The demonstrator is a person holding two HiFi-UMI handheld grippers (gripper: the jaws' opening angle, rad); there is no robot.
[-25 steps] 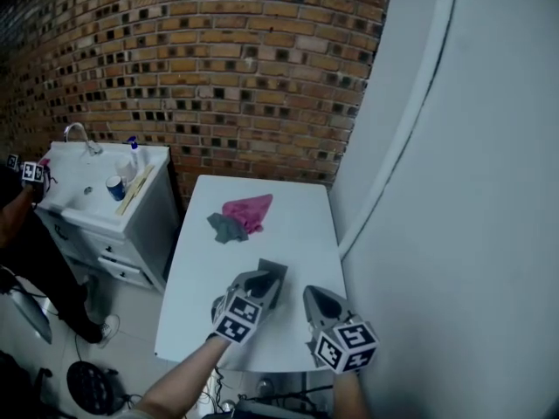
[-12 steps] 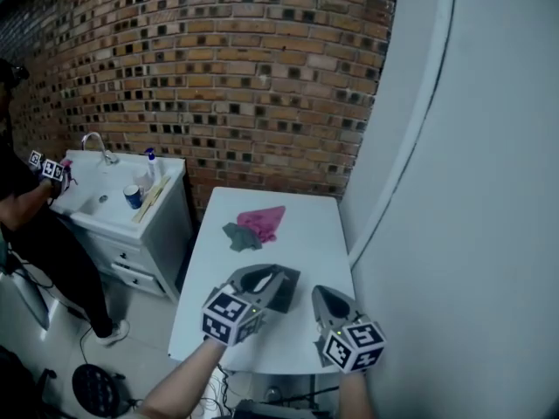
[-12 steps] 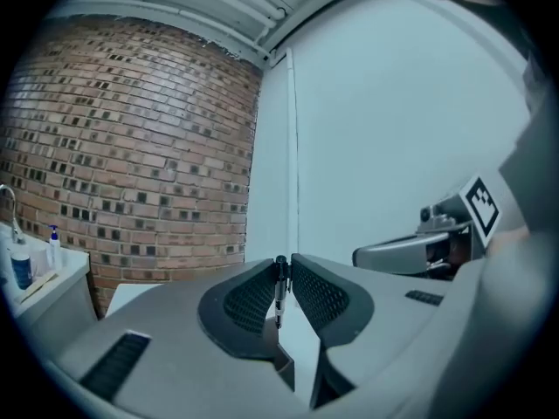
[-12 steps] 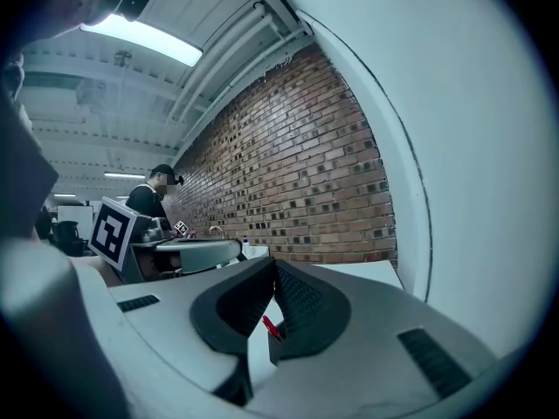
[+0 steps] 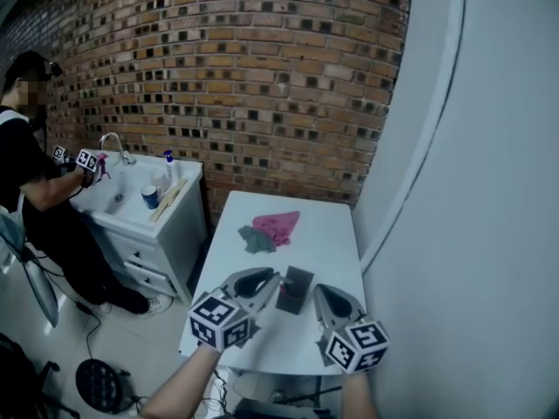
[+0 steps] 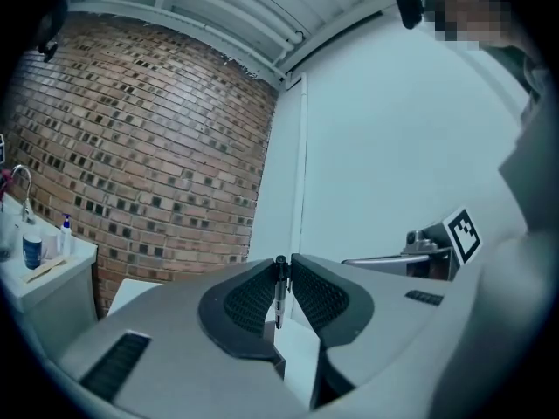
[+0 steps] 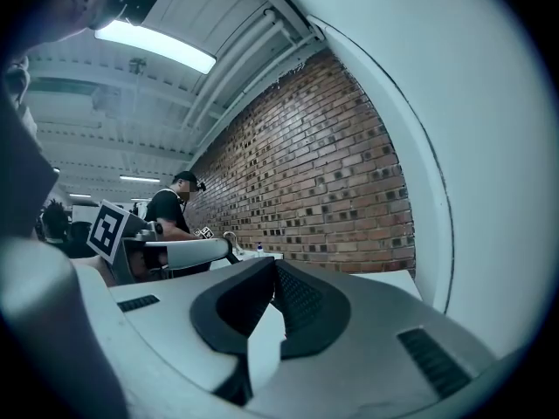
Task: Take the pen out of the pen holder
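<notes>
A thin dark pen (image 6: 279, 288) stands upright between the pads of my left gripper (image 6: 279, 267), which is shut on it and points level. In the head view the left gripper (image 5: 269, 279) hovers over the near part of the white table (image 5: 327, 234), just left of the dark grey pen holder (image 5: 295, 288). The pen itself is too small to make out there. My right gripper (image 5: 323, 293) sits right of the holder near the table's front edge. In the right gripper view its jaws (image 7: 272, 267) meet at the tips with nothing between them.
A pink cloth (image 5: 279, 225) and a grey cloth (image 5: 256, 241) lie mid-table. A white wall (image 5: 472, 234) runs close along the right; a brick wall (image 5: 244, 77) stands behind. To the left, a sink cabinet (image 5: 148, 225) with a person (image 5: 35, 190) working at it.
My left gripper has risen and drawn back to the left, away from the pen holder, which now shows whole beside it. The right gripper shifted slightly.
</notes>
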